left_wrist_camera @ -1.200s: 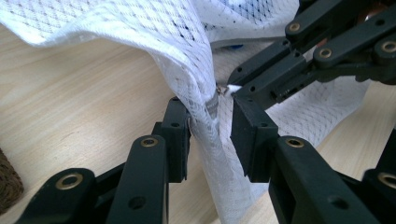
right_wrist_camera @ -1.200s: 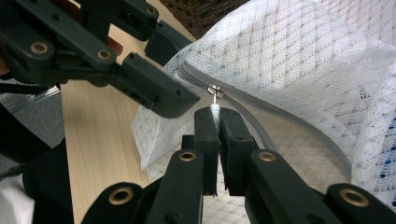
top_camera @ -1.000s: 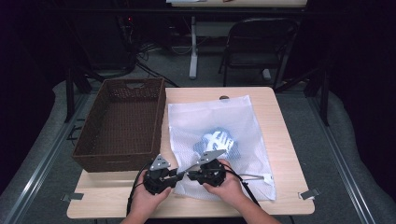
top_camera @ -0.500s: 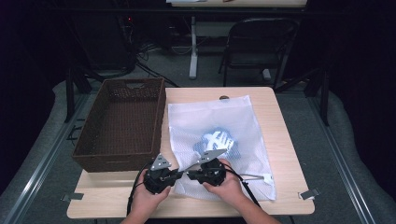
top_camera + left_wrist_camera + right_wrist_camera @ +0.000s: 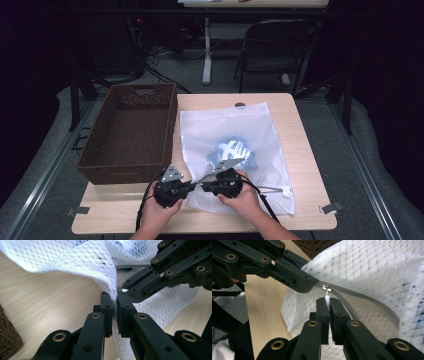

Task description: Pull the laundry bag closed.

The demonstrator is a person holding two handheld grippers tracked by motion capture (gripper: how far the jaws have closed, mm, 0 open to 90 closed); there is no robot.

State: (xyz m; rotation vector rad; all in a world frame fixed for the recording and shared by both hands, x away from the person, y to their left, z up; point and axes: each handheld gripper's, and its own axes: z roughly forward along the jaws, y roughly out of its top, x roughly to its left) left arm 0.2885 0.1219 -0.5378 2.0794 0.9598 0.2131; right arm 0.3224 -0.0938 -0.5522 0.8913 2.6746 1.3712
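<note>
Wooden table (image 5: 305,150), grey floor, left tongs (image 5: 115,305) pinching mesh bag (image 5: 235,130), right tongs (image 5: 327,305) pinching zipper pull (image 5: 327,298).

Left claw (image 5: 114,305) just closed, pinching the mesh bag (image 5: 82,260) corner

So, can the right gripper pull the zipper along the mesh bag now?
Probably yes. The right gripper is shut on the zipper pull, the left gripper pinches the mesh bag beside it, and the zipper track ahead looks free.
</note>
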